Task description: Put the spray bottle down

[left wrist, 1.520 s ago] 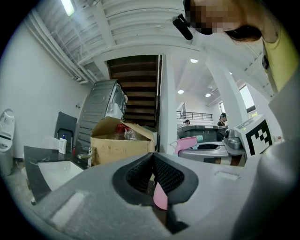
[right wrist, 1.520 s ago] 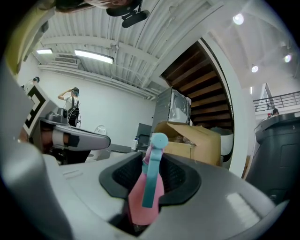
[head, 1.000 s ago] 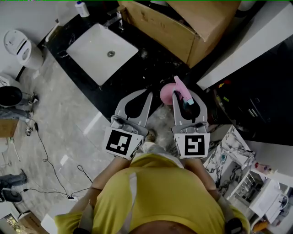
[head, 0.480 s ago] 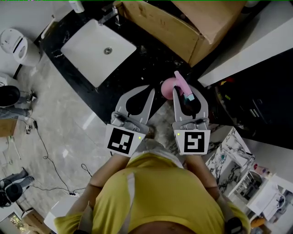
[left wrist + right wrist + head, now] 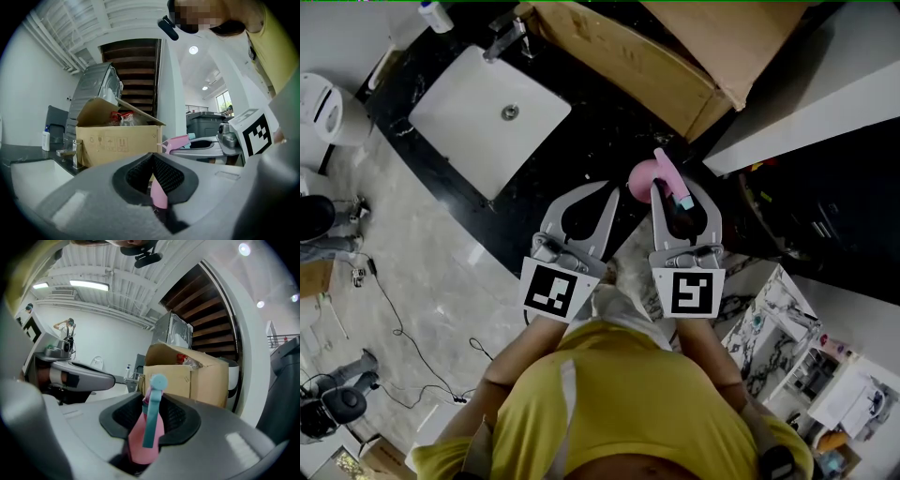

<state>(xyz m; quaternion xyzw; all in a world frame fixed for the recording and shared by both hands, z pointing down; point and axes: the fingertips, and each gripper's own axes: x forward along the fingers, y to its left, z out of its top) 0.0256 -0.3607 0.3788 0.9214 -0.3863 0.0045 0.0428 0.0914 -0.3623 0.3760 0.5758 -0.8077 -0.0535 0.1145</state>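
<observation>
A pink spray bottle [image 5: 643,176] with a teal trigger [image 5: 151,420] stands upright between the jaws of my right gripper [image 5: 680,192], which is shut on its neck. In the right gripper view the bottle [image 5: 146,439] fills the gap between the pads. It hangs over the near edge of the black counter [image 5: 581,131]; whether it touches the counter I cannot tell. My left gripper [image 5: 607,188] is level beside it on the left, its tips together and holding nothing. In the left gripper view [image 5: 152,157] the bottle's pink head [image 5: 177,142] shows just beyond.
A white sink [image 5: 459,122] with a faucet [image 5: 504,37] is set into the counter at the left. An open cardboard box [image 5: 675,56] stands at the counter's back. A white ledge [image 5: 806,103] runs at the right. Cables and a toilet [image 5: 323,103] are on the floor, left.
Both grippers have moved a little forward over the counter's edge, the bottle still in the right one. The jaws have not changed.
</observation>
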